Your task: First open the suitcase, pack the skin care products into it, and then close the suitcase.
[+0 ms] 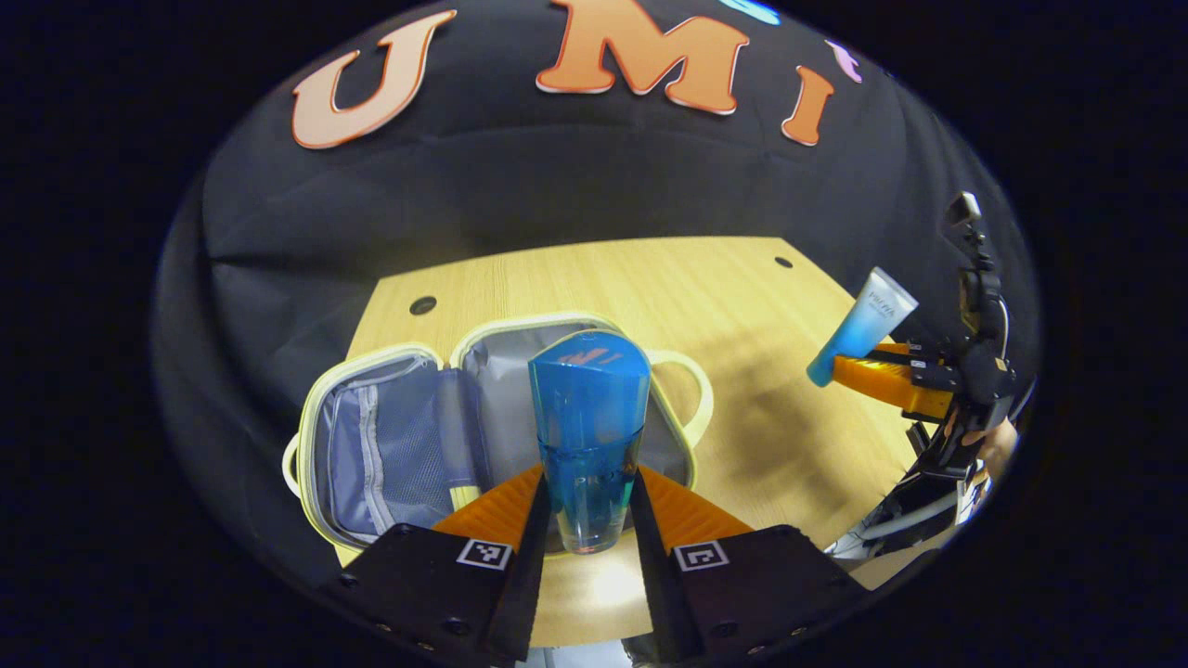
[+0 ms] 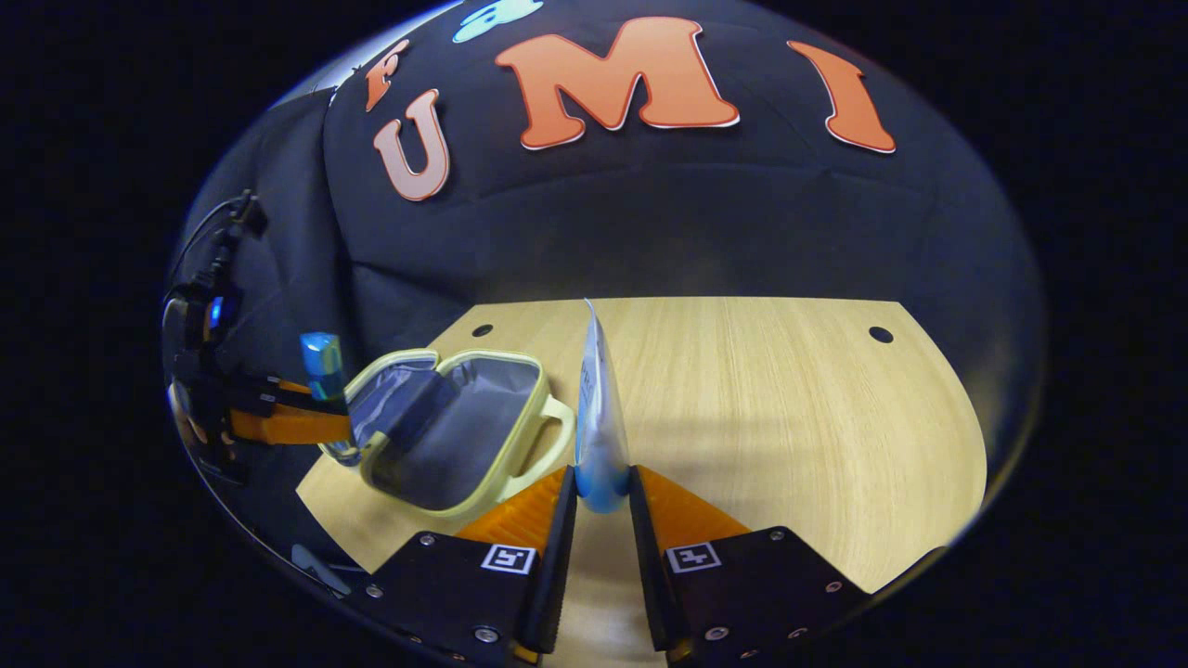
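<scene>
Now you are squeezing a blue bottle [image 1: 588, 436] between both fingers of your left gripper [image 1: 587, 520], right above the open suitcase [image 1: 408, 445]. The suitcase is lying near the tabletop's [image 2: 789, 417] left front corner. Your right gripper [image 2: 601, 506] is pinching a blue-and-white tube [image 2: 597, 417], holding it up over the tabletop's middle, just beside the suitcase.

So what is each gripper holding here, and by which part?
Left gripper: translucent blue plastic bottle, gripped at its lower body. Right gripper: white-to-blue squeeze tube, gripped at its rounded blue end.
</scene>
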The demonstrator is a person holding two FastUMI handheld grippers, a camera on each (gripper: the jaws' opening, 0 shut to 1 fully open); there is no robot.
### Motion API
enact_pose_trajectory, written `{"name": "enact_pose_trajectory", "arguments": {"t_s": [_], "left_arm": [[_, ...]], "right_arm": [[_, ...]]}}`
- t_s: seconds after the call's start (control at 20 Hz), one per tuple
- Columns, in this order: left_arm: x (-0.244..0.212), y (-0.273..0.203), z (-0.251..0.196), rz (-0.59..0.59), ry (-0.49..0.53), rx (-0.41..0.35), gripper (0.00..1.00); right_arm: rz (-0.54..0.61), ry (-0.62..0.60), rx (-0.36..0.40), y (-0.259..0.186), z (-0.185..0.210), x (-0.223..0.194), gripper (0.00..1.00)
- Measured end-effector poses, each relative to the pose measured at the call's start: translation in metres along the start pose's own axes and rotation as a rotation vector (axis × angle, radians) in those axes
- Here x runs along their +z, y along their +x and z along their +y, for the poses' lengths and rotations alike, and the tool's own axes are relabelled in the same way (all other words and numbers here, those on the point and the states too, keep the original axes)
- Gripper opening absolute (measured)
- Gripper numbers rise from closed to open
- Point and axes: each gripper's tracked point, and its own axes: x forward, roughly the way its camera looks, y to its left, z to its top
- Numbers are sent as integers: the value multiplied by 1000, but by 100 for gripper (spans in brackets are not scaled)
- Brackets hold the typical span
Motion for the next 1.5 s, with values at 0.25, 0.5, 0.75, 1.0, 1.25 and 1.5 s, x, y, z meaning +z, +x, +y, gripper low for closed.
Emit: {"name": "enact_pose_trajectory", "arguments": {"t_s": [0.25,0.5,0.75,1.0,1.25,1.5], "left_arm": [[-21,54,31,261,-24,-23,49],[-40,112,48,386,-74,-22,49],[-39,135,58,433,-59,3,51],[-43,160,66,446,-79,25,49],[-26,158,65,392,-48,17,50],[-9,142,55,309,-38,17,100]], "right_arm": [[-35,7,25,-10,29,5,37],[-41,-2,-9,-27,32,1,37],[-38,18,-38,-30,30,1,37],[-19,35,-45,-22,32,2,37],[-7,43,-45,-16,35,4,37],[-6,18,-37,-10,44,16,37]]}}
